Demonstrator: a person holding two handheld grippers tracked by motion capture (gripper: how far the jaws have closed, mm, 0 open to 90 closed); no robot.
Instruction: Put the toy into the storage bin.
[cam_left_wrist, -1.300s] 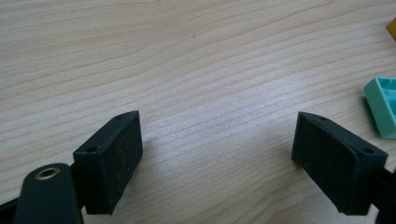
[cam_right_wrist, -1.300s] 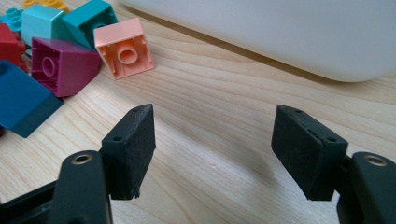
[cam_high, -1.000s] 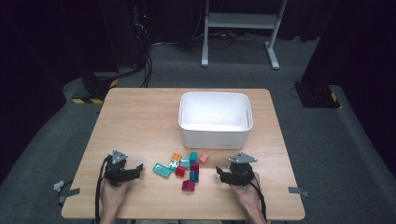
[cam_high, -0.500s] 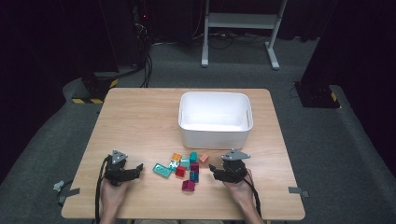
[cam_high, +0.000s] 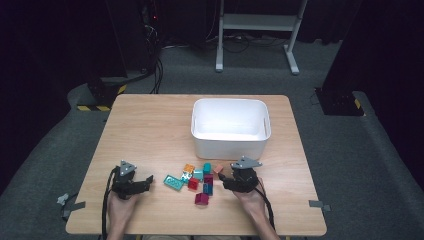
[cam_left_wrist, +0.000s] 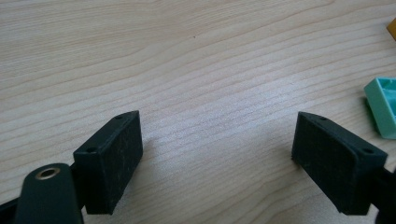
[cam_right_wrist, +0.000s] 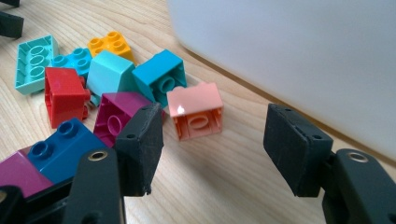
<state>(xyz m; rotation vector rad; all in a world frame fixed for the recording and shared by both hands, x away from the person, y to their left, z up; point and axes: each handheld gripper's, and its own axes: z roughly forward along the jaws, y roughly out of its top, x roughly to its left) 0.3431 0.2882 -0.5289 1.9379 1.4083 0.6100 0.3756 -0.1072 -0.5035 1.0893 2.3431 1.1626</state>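
A pile of toy bricks (cam_high: 200, 180) lies at the table's front middle. My right gripper (cam_high: 226, 182) is at the pile's right edge, open; its jaws have just been closing. In the right gripper view (cam_right_wrist: 212, 128) a salmon brick (cam_right_wrist: 195, 109) lies just beyond the pads, in line with the gap and untouched. A magenta brick (cam_right_wrist: 116, 119) and a blue brick (cam_right_wrist: 65, 144) sit by the left jaw. My left gripper (cam_high: 145, 182) rests left of the pile, open and empty (cam_left_wrist: 217, 154), with a mint plate brick (cam_left_wrist: 383, 105) off to its right.
A white bin (cam_high: 230, 142) stands behind the pile, its wall (cam_right_wrist: 303, 56) close beside my right gripper. Red (cam_right_wrist: 65, 95), turquoise (cam_right_wrist: 159, 74) and orange (cam_right_wrist: 111, 44) bricks lie farther into the pile. Bare wood (cam_high: 145, 130) spreads across the table's left half.
My right gripper has slid left to the edge of the brick pile and its jaws have narrowed. The left gripper and the bricks have stayed put.
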